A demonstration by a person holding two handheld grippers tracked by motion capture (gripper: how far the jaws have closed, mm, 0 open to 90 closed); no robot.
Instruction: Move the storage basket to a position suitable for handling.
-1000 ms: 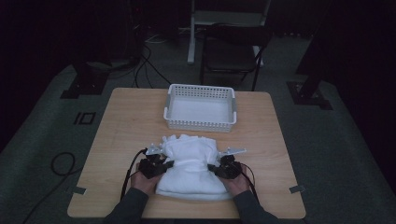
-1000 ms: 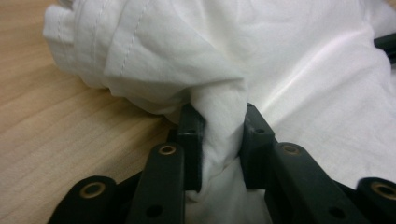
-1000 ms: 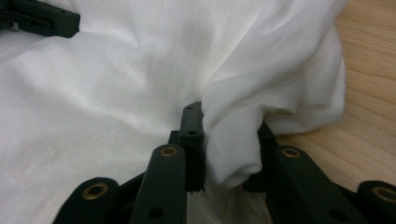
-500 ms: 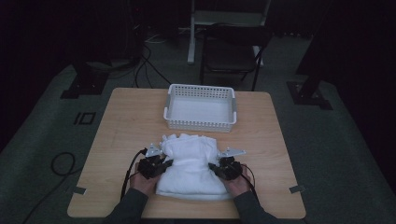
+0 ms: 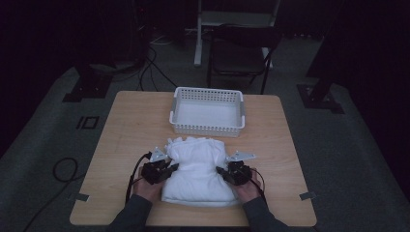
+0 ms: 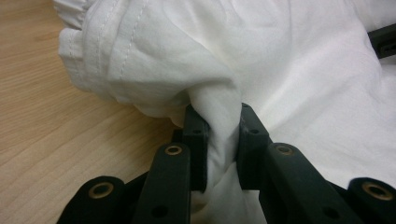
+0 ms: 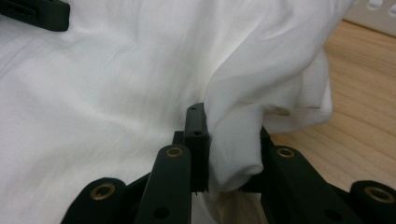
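The white garment lay bunched on the near half of the wooden worktop, just short of the white basket, which stood apart from it toward the far edge. Both tongs sat at its flanks: the left tongs on the cloth's left edge, the right tongs on its right edge, each hand low on the worktop.

Compared with 1 second earlier, the hands had hardly shifted, but the grip had tightened. In the left gripper view the left tongs were pinched on a gathered fold of the garment, the cloth squeezed into a narrow rope between the 2 black jaws. In the right gripper view the right tongs likewise clamped a thick roll of the garment, with the hem bulging past the right-hand jaw.

With both sides now secured, the grasp looked complete, so the garment seemed ready to be lifted or folded, probably toward the basket; the right-side bunch looked bulky and might slip unevenly.
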